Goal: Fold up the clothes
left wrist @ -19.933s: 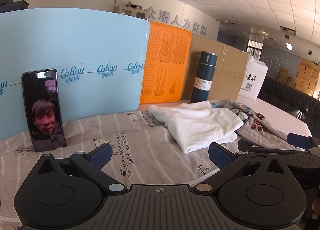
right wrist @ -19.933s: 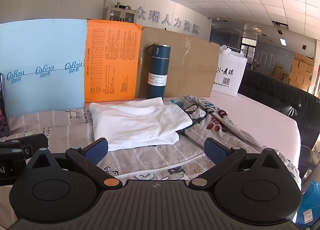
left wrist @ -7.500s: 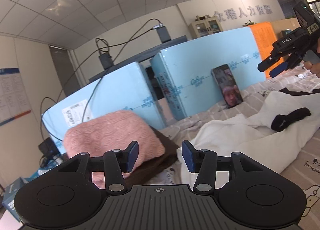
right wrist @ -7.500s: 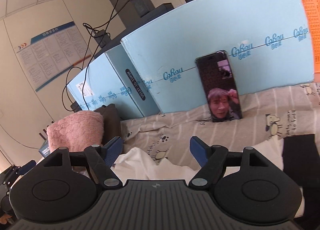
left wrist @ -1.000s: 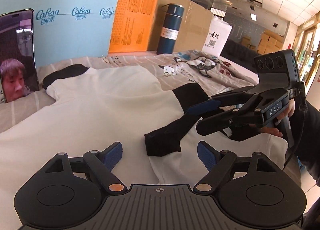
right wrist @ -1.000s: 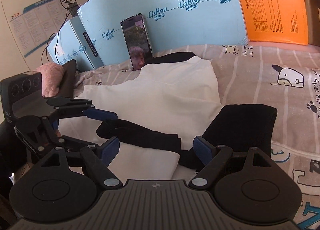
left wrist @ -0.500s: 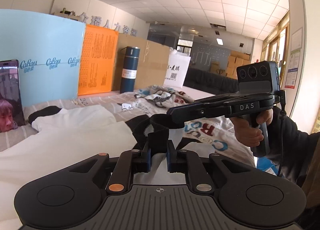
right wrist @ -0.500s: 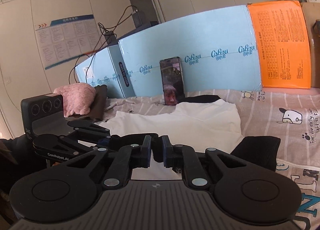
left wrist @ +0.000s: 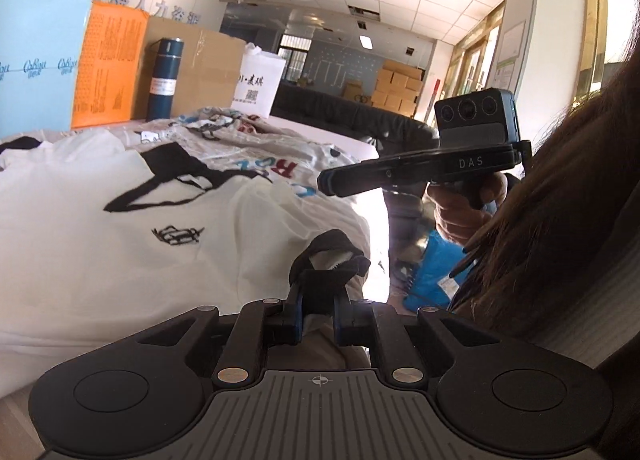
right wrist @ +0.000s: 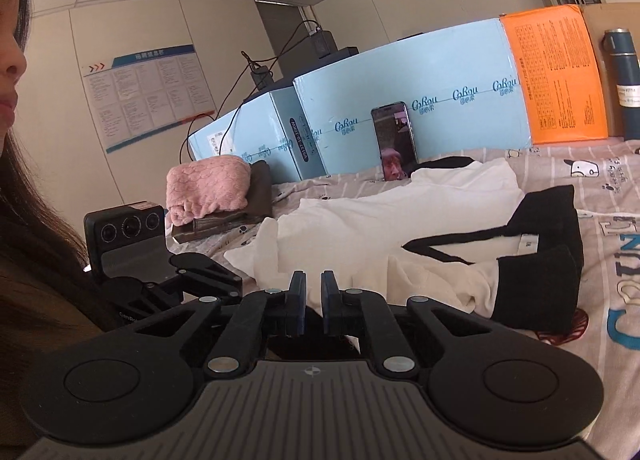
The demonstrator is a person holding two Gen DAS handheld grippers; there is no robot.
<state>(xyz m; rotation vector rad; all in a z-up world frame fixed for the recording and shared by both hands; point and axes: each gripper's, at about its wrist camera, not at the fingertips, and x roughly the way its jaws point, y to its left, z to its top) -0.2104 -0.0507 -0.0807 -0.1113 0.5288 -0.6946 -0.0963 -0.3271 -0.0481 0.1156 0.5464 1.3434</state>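
Jaws of the left gripper [left wrist: 318, 310] have closed from wide open onto the black cuff [left wrist: 328, 250] of the white shirt [left wrist: 120, 220]; the right gripper [right wrist: 313, 300], jaws narrow, pinches dark fabric too. Both now hold the shirt at the bed's near edge, ready for folding.

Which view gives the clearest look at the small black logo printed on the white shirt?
The left wrist view. There the small black logo lies in plain sight on the chest of the white shirt with black collar and cuffs, below the collar. The right wrist view shows the same shirt from the side, and no logo can be made out.
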